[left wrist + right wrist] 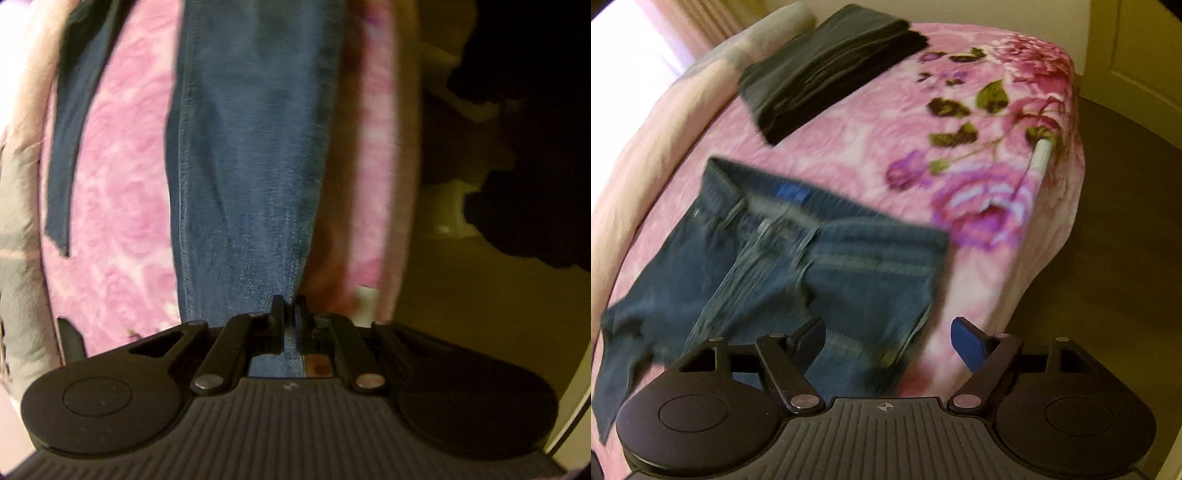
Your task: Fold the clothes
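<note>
Pink flowered blanket [871,147] covers the bed on which the work is done; dark floor lies beyond its corner.

Left wrist view: the left claw [290,306] is pinched tight on denim, a leg of the jeans [251,166] stretching away from it over the blanket, apparently drawn taut so the cloth hangs straight for a fold. A darker strip of cloth lies to the left.

Right wrist view: the right claw [888,336] stands spread wide, holding nothing, poised over the jeans, which lie crumpled near the bed's edge, waistband away from the camera. A folded dark garment [827,70] rests well apart, near the far side, probably set aside there to keep folding space free.
</note>
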`<action>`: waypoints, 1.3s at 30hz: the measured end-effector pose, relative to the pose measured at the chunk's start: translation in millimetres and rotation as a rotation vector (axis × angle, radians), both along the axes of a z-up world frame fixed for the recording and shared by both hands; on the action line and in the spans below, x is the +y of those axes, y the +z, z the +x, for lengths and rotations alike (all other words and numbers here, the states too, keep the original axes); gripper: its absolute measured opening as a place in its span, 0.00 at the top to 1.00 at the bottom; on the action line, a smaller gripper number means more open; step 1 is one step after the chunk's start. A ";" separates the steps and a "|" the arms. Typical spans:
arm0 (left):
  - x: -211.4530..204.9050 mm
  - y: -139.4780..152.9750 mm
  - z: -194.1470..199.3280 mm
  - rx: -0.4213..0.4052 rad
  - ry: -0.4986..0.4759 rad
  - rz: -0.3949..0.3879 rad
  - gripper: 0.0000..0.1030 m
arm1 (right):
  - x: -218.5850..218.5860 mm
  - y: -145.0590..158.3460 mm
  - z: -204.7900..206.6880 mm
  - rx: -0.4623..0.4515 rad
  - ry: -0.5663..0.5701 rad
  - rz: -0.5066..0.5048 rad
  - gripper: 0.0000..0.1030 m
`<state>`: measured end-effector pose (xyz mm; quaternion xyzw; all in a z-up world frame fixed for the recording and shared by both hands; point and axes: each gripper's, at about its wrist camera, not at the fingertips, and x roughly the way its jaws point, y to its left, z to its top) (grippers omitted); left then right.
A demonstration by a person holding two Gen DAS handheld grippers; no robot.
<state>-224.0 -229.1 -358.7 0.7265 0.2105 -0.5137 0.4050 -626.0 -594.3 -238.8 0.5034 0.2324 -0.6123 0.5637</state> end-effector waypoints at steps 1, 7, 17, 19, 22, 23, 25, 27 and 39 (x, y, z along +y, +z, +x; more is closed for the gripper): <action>3.6 -2.2 0.6 -0.002 -0.001 -0.004 0.96 | 10.2 0.7 17.5 0.004 0.018 0.003 0.25; 21.1 2.4 35.4 -0.022 0.137 -0.002 0.86 | 44.9 5.3 111.4 -0.052 0.233 0.022 0.25; -28.5 11.4 125.8 -0.101 0.147 -0.158 0.79 | 32.9 43.4 232.9 -0.054 0.480 -0.097 0.25; -50.3 10.7 145.3 -0.119 0.110 -0.201 0.79 | 36.7 48.0 251.6 -0.054 0.493 -0.112 0.24; -83.2 9.6 174.7 -0.147 0.054 -0.267 0.77 | 42.9 51.7 276.0 -0.039 0.521 -0.116 0.24; -94.1 9.3 184.5 -0.156 0.035 -0.289 0.77 | 44.8 53.0 281.8 -0.033 0.533 -0.119 0.25; -116.0 8.6 204.0 -0.174 -0.003 -0.332 0.75 | 46.7 54.4 289.5 -0.021 0.560 -0.119 0.24; -144.6 1.6 216.8 -0.188 -0.039 -0.359 0.75 | 45.0 49.1 296.6 -0.010 0.595 -0.107 0.24; -291.2 -87.8 253.9 -0.227 -0.235 -0.351 0.63 | -22.1 -20.0 319.1 -0.006 0.663 0.055 0.24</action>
